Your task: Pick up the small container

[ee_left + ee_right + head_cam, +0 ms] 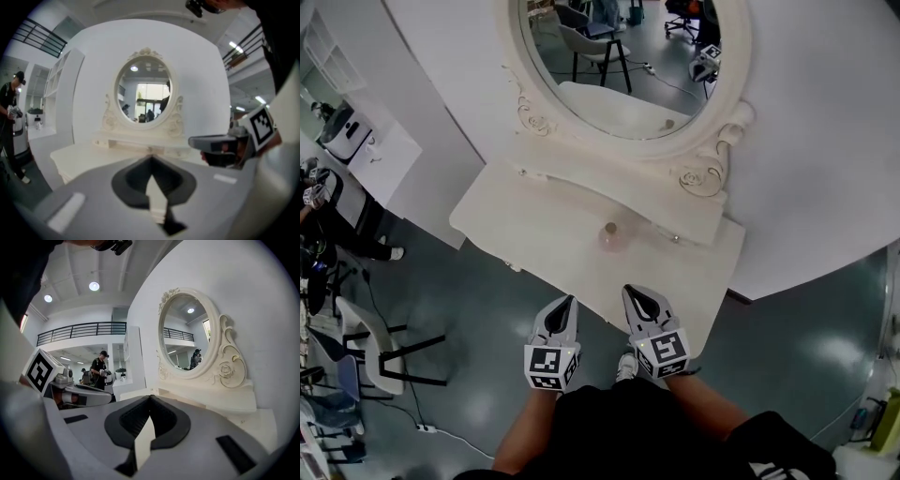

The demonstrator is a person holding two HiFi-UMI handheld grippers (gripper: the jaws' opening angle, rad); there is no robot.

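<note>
Head view: small container (612,236) stands upright, long axis vertical, on vanity (534,223).

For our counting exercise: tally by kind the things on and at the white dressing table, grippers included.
Dressing table: 1
Oval mirror: 1
Small container: 1
Grippers: 2, left gripper and right gripper
Total: 5
</note>
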